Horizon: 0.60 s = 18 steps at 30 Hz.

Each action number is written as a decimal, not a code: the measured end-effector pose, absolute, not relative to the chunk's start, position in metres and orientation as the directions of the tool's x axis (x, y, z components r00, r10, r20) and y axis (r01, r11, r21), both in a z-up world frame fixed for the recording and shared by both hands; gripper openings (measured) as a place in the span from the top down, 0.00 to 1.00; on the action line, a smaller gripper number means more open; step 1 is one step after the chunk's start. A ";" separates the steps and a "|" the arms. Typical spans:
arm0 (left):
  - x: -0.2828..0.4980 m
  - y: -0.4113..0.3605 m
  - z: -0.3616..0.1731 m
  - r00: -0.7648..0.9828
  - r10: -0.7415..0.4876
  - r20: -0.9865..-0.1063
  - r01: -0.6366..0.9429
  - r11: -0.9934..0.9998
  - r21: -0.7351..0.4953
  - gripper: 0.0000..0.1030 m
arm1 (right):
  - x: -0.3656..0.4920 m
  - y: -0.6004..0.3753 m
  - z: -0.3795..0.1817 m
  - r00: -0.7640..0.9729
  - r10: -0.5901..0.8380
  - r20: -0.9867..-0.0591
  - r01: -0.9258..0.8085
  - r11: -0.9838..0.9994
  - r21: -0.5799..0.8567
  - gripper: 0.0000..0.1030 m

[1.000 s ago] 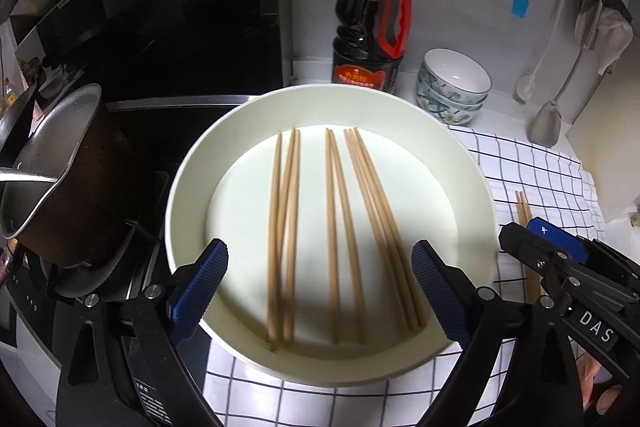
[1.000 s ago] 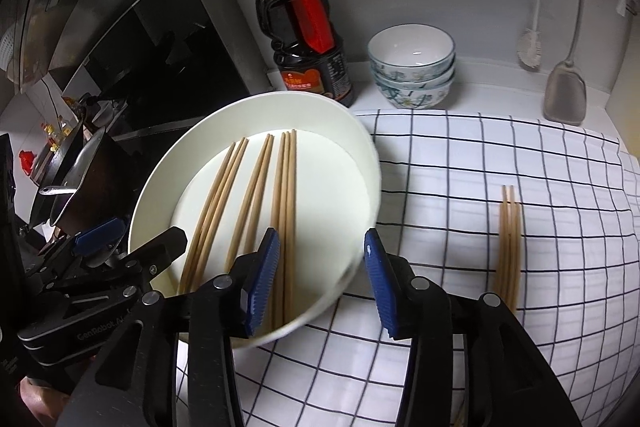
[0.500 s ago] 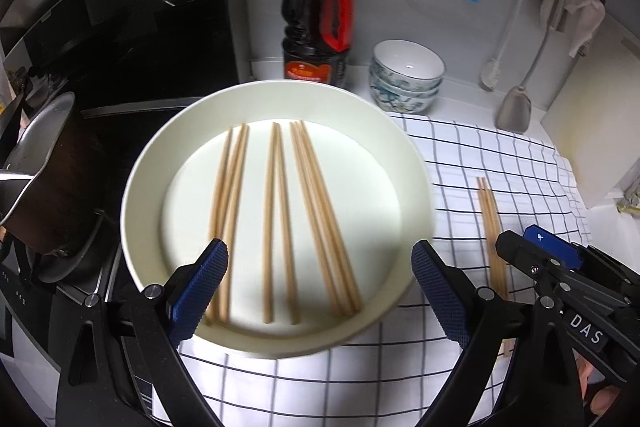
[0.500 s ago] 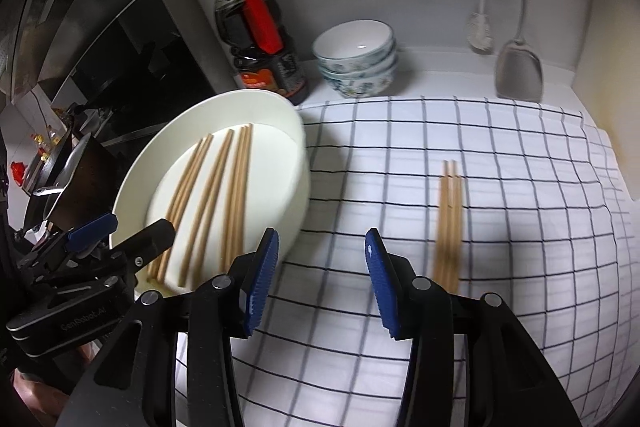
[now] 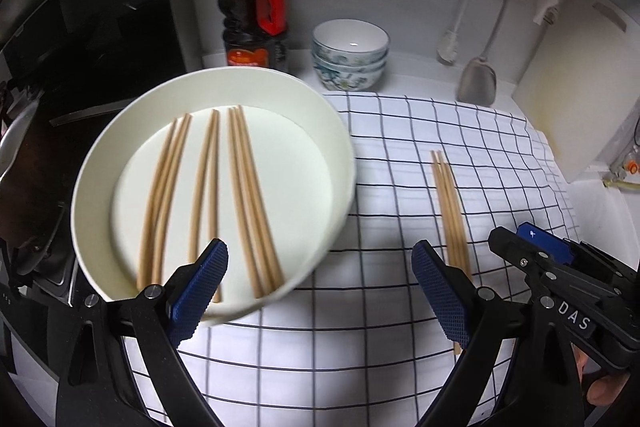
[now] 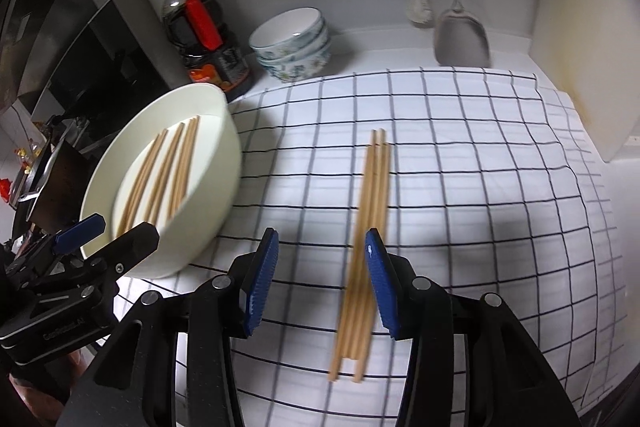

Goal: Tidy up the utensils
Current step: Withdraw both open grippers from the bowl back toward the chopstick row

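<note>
Looking down on a white checked cloth (image 6: 460, 187) spread over the surface. Left tool (image 5: 320, 287) spread wide, blue pads (image 5: 198, 293) apart, gripping nothing, hovering over the near rim of a white bowl (image 5: 340, 163) and the cloth beside it. Inside that bowl, loose chopsticks (image 5: 244, 195) laid roughly side by side in three small groups, running front to back. Bowl sitting at the left edge of the cloth, next to the dark stove area. Over to the right tool (image 6: 320, 287): partly spread, pads (image 6: 262, 287) not pressing on anything, held above the cloth. A second bundle of chopsticks (image 6: 368, 227) flat on the cloth, well apart from the bowl, its near stretch passing just inside the right-hand pad; touching it or merely close, hard to say through the blur. Same bundle in the left view (image 5: 450, 211), lying between the two tools. At the back, against the wall: a dark sauce bottle (image 6: 200, 39) with a red cap and handle, and just beside it a stack of patterned bowls (image 6: 294, 43). Hanging on the wall further right, a metal spatula (image 6: 460, 35) and a white brush (image 6: 418, 3). A pale cutting board (image 6: 572, 47) propped at the far right. A fingertip (image 5: 604, 391) of the person's hand just visible under the right tool.
</note>
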<state>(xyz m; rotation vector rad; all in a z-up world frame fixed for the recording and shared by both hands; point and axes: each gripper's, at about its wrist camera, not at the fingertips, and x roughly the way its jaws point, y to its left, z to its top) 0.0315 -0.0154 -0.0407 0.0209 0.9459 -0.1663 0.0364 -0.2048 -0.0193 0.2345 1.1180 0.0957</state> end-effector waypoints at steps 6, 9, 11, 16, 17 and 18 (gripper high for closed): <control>0.027 -0.033 -0.049 0.569 -0.141 -0.810 0.173 0.984 -0.049 0.11 | 0.028 -0.225 -0.033 0.430 0.177 -0.885 0.070 0.971 0.228 0.58; 0.025 -0.041 -0.052 0.567 -0.143 -0.811 0.186 0.982 -0.043 0.11 | 0.023 -0.234 -0.043 0.422 0.175 -0.890 0.085 0.969 0.231 0.58; 0.024 -0.047 -0.055 0.568 -0.145 -0.810 0.194 0.980 -0.040 0.11 | 0.020 -0.240 -0.050 0.414 0.170 -0.894 0.094 0.969 0.227 0.58; 0.021 -0.062 -0.066 0.567 -0.156 -0.809 0.214 0.976 -0.038 0.11 | 0.013 -0.251 -0.066 0.397 0.157 -0.904 0.112 0.969 0.218 0.58; 0.020 -0.065 -0.068 0.567 -0.160 -0.808 0.217 0.975 -0.040 0.11 | 0.012 -0.253 -0.070 0.391 0.156 -0.907 0.113 0.970 0.215 0.58; 0.019 -0.067 -0.070 0.567 -0.162 -0.808 0.221 0.974 -0.041 0.11 | 0.011 -0.254 -0.074 0.386 0.152 -0.910 0.111 0.972 0.209 0.58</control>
